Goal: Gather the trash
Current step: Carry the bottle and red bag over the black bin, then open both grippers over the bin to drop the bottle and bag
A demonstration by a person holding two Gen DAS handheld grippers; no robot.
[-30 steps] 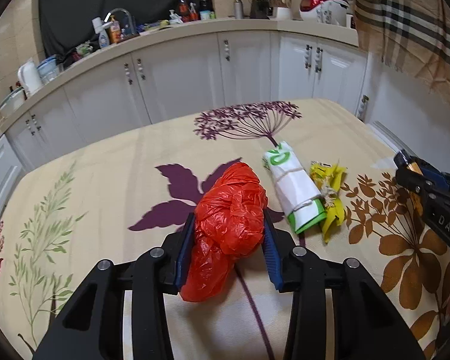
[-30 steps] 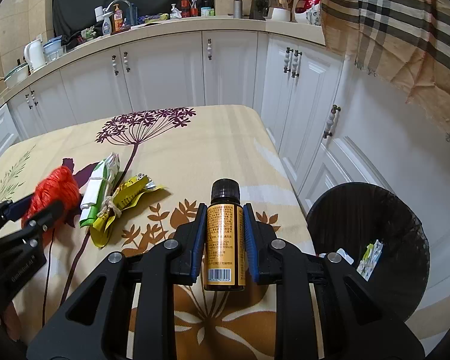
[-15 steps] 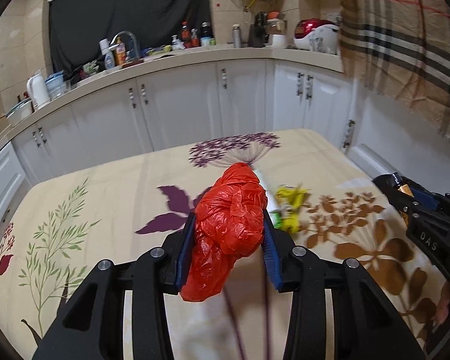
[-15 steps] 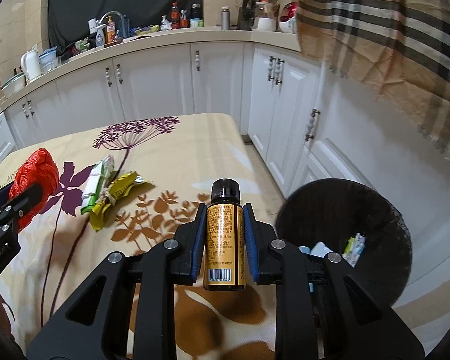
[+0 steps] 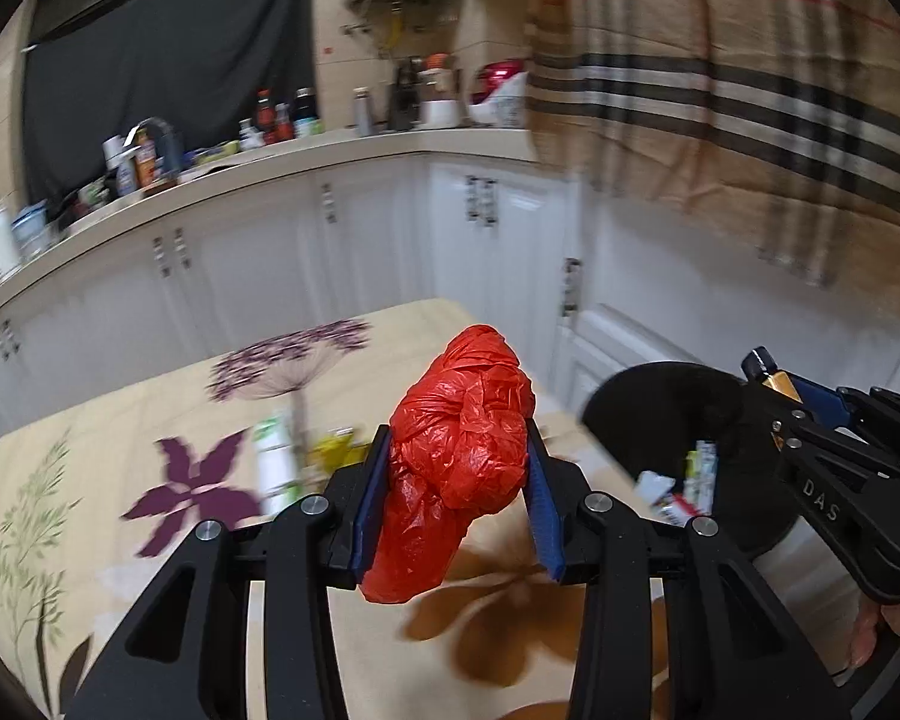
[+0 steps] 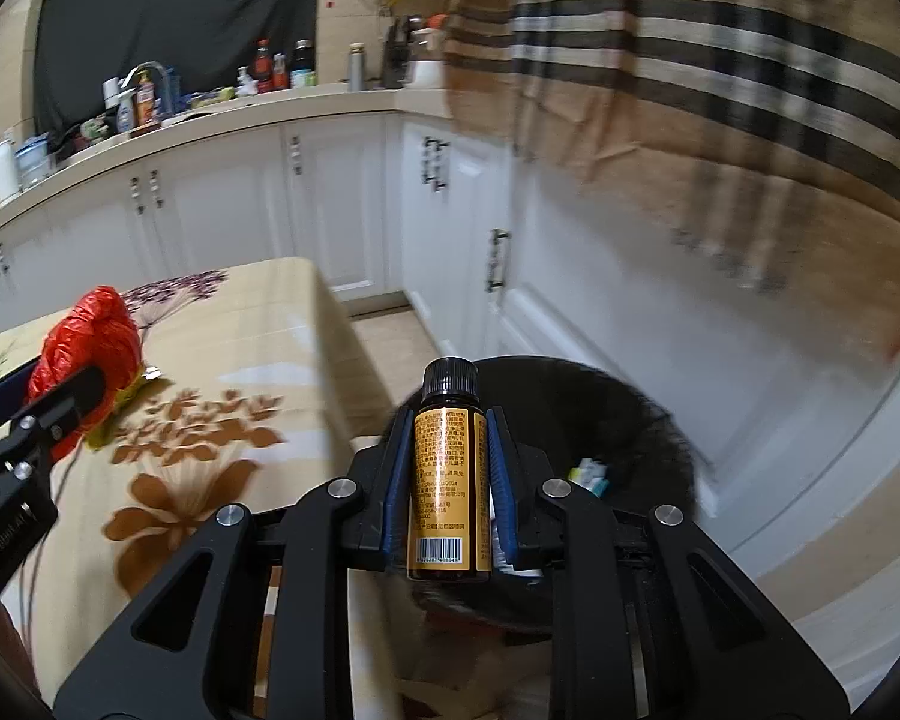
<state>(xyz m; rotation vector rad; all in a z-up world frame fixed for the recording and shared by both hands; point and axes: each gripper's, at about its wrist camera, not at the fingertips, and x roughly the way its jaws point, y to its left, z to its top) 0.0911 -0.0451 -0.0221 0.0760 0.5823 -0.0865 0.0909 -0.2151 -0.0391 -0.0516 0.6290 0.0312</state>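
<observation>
**Two claws, each holding trash beside the bin**

Two claws are in view, and both grip a piece of trash. On the left, the left claw (image 5: 457, 492) is partly closed on a crumpled red plastic bag (image 5: 459, 462), its blue pads pressing the bag from both sides above the table (image 5: 150, 420), which wears a beige floral cloth. A white-and-green wrapper (image 5: 273, 468) and a yellow wrapper (image 5: 330, 450) lie blurred on the table beyond the left claw. To the right, off the table's right edge, a black mesh bin (image 6: 630, 414) stands on the floor with a few scraps inside. The right claw (image 6: 450, 480) is nearly closed on an upright amber bottle (image 6: 449, 480) with a black cap, held over the bin's near rim. White kitchen cabinets (image 6: 240, 204) run along the far wall.
</observation>
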